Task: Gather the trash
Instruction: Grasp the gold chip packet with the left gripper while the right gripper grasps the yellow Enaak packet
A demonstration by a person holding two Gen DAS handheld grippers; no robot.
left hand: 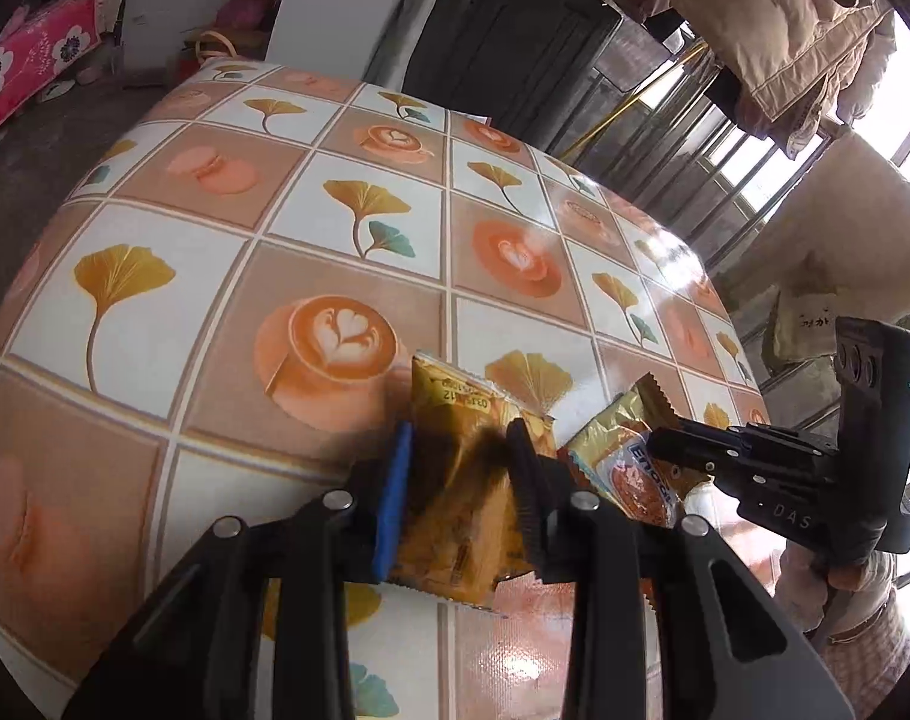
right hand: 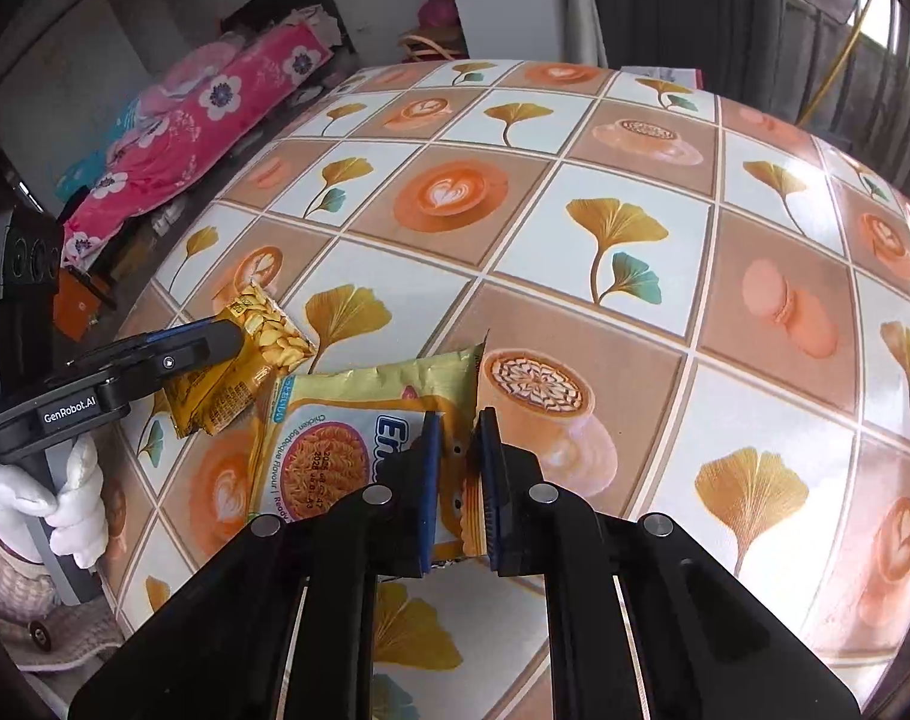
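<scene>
Two grippers pinch trash on the patterned bench [right hand: 574,300]: left gripper [left hand: 460,438] fingers clamp a yellow snack wrapper [left hand: 455,480], right gripper [right hand: 457,432] fingers clamp a noodle packet [right hand: 347,438].

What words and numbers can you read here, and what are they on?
"GenRobot.AI": on the left hand-held gripper.
"DAS": on the right hand-held gripper.
"Chicken Barbeque Flavour": on the noodle packet.
Date digits on the noodle packet: too blurred.
Upside-down digits on the yellow snack packet: not clearly readable.
</scene>
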